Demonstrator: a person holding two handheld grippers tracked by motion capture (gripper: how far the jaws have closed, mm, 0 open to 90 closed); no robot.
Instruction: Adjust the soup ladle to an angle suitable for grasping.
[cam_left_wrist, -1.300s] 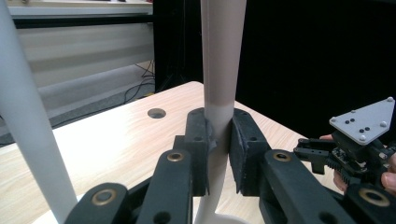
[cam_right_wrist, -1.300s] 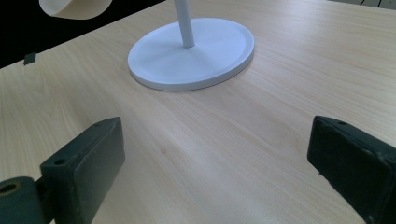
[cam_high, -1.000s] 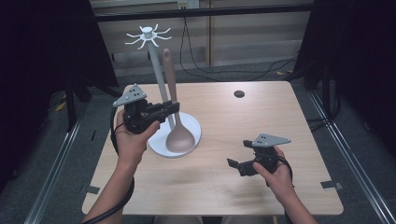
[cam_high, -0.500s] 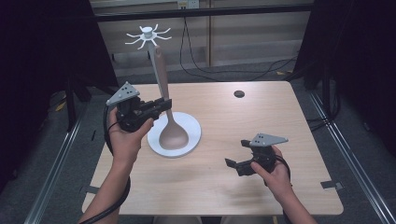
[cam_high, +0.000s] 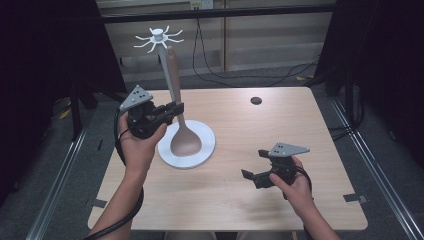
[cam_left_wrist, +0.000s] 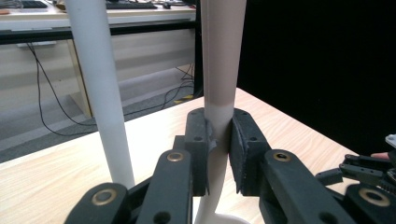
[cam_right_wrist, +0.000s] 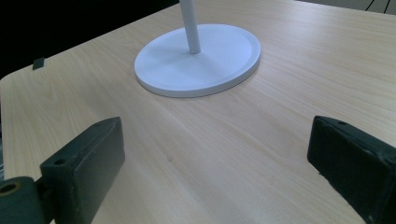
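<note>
A white stand has a round base (cam_high: 206, 150), a thin pole (cam_left_wrist: 100, 93) and a crown of hooks (cam_high: 158, 36) at the top. My left gripper (cam_high: 174, 111) is shut on the handle (cam_left_wrist: 222, 56) of a taupe spoon (cam_high: 185, 142). The spoon stands nearly upright, its bowl low over the base and its handle tip just under the hooks. In the left gripper view both pads press the handle, with the pole to its left. My right gripper (cam_high: 252, 176) hovers open over bare table at the front right. In the right gripper view the base (cam_right_wrist: 201, 60) lies ahead of it.
A small dark disc (cam_high: 256, 100) lies on the far part of the wooden table (cam_high: 240, 210). Cables run across the floor behind it. Dark tape marks (cam_high: 352, 198) sit near the front corners. Metal rails flank both sides.
The left gripper and spoon have shifted slightly left, bringing the handle tip closer under the hooks. The right gripper has stayed put.
</note>
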